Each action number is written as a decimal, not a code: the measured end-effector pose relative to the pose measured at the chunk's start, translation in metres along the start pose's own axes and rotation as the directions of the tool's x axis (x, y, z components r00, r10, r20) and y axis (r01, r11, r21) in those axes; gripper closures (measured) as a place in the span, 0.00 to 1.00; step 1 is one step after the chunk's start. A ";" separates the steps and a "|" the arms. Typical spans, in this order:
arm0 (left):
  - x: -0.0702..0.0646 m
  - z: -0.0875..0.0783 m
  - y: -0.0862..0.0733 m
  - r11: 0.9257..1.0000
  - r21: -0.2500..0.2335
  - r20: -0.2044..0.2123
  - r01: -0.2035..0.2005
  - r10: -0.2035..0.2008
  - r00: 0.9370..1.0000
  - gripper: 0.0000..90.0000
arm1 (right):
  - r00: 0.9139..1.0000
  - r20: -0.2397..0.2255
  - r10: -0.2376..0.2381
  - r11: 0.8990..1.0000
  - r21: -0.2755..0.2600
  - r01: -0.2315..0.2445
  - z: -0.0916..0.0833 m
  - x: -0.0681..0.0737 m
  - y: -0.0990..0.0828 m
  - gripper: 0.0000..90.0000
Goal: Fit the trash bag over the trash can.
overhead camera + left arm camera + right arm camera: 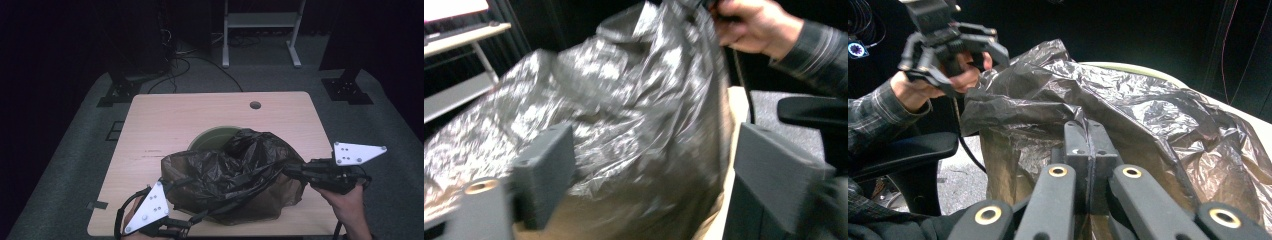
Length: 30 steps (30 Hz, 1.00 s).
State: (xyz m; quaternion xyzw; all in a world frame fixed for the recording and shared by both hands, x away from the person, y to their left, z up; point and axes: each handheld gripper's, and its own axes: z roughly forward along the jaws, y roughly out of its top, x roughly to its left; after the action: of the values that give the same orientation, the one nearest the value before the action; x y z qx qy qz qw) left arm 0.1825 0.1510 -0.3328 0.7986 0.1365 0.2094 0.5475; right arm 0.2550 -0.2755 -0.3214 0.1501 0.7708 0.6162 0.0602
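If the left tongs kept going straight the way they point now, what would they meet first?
Most likely the dark plastic bag. In the left gripper view, the left tongs stand open with the crinkled film directly ahead between the jaws, seemingly very close, though depth is hard to judge.

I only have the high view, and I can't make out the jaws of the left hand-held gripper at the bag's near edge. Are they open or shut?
Observer: Open. In the left gripper view, the left hand-held gripper has its jaws standing wide apart.
Operator: Anything pressed between them?
Observer: No. The black bag bulges ahead of the gap, and neither pad seems to be pressing on it.
Operator: And the right one, does it really have the film?
Observer: It looks so. In the right gripper view, the right hand-held gripper has its jaws closed flat together, and the bag's film runs up from their tips.
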 end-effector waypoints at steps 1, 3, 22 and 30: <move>0.003 0.000 -0.002 1.000 -0.010 -0.008 -0.009 0.009 1.000 0.36 | 1.000 -0.002 -0.001 1.000 0.001 0.001 0.001 0.000 0.001 1.00; 0.008 -0.003 -0.002 1.000 -0.018 0.000 0.004 -0.004 1.000 0.59 | 1.000 -0.001 -0.003 1.000 0.003 0.003 0.002 -0.001 0.002 1.00; 0.111 0.000 -0.003 0.969 -0.160 -0.038 0.187 -0.195 0.980 1.00 | 0.998 0.023 0.066 0.998 -0.013 -0.065 0.030 -0.051 0.019 1.00; 0.153 0.034 -0.028 0.941 -0.152 -0.063 0.302 -0.314 0.947 1.00 | 0.982 0.067 0.176 0.983 -0.062 -0.172 0.055 -0.098 0.011 1.00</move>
State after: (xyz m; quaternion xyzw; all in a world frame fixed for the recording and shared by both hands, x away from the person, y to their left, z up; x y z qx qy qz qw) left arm 0.3332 0.2015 -0.3415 0.7172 0.2683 0.1643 0.6218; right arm 0.3644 -0.2519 -0.3323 0.2373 0.7347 0.6344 0.0382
